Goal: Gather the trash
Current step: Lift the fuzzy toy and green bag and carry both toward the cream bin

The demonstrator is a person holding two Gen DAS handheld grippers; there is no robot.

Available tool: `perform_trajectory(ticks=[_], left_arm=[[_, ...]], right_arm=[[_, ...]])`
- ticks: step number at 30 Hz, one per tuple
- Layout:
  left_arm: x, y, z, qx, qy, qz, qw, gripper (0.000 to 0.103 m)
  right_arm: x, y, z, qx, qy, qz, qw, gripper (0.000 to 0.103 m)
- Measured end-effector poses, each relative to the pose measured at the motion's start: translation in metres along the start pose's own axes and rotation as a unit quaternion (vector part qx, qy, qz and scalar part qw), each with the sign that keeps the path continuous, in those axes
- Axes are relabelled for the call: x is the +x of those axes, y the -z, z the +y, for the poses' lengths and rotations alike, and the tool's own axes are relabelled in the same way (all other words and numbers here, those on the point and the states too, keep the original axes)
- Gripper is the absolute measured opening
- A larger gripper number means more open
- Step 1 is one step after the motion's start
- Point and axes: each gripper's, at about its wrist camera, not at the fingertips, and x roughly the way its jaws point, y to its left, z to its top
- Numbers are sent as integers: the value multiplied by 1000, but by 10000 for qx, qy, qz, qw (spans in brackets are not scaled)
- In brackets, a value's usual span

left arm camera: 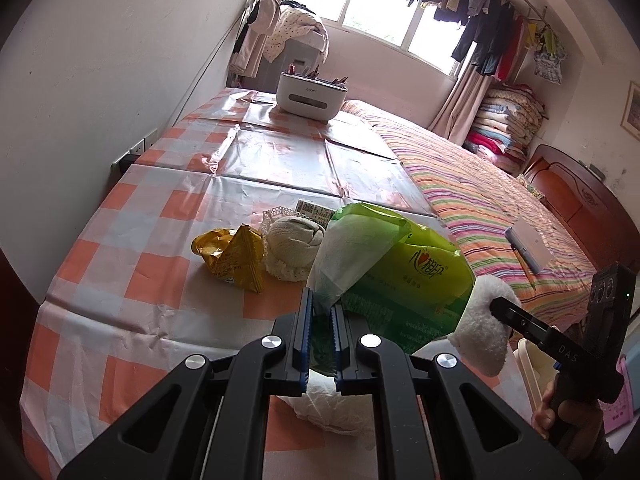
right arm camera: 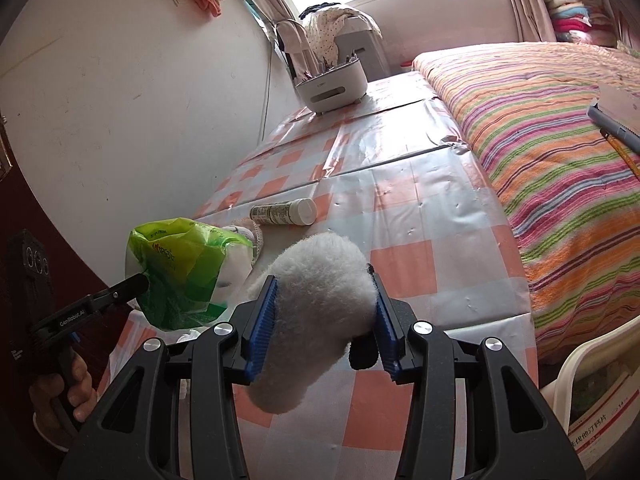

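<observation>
Table, orange-and-white checked plastic cloth, runs forward from the left gripper to the far wall. Lying on it, just ahead-left of that gripper: yellow wrapper; beside it a cream cloth ball on a lace doily. Far end: white caddy. Ahead of the right gripper: a white bottle on its side. Right of table: striped bed, with a white box on it.
</observation>
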Motion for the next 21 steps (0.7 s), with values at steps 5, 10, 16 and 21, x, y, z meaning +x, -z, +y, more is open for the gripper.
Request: perform_trajectory(ticks=[5,10,16,21], left_arm=[[-7,4,-16,89,135,-62,9999,8],[-11,10,-31,214,269,-93,9994,8],[-12,16,-45,338,393,-83,9986,8],[-13,20,-54,392,481,-79,9980,8]], right_arm=[[-19,2,-3,-76,106,-224,9997,43],[-34,8,-12,-72,222,-370,9990,43],[-49,16,-25,-3,346,-483,9982,43],[-63,22,-32,32,418,-614,9972,43]])
